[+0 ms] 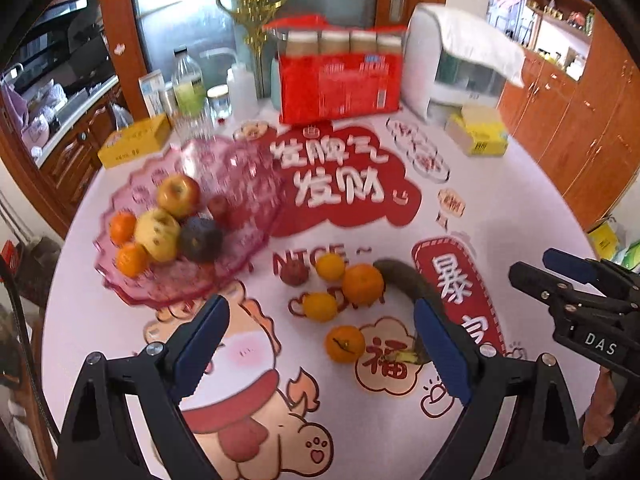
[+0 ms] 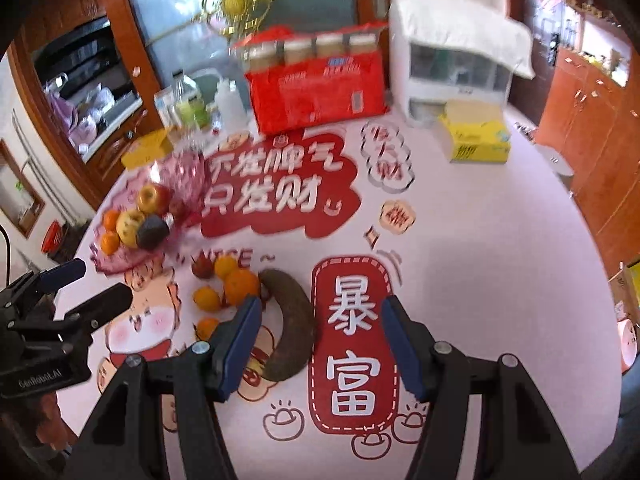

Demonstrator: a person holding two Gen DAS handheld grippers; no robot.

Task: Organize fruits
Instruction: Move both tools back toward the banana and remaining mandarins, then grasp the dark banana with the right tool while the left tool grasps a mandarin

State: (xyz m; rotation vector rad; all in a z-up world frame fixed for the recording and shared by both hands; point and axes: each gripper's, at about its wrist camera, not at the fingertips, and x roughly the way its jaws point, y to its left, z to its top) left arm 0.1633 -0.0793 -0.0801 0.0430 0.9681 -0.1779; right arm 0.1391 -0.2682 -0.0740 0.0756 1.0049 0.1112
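The dark brown banana (image 2: 289, 328) lies curved on my counter (image 2: 480, 280), its long axis running near to far, just right of the loose oranges (image 2: 241, 286). The pink fruit bowl (image 1: 168, 280) sits far left. Wooden cabinets (image 2: 592, 140) line the room. My left claw (image 1: 320, 344) and right claw (image 2: 318, 344) both gape wide, holding nothing.

Bright daylight floods from the frosted glass door (image 1: 256, 20) at upper centre; motion blur smears everything, and fisheye bending darkens the corners.
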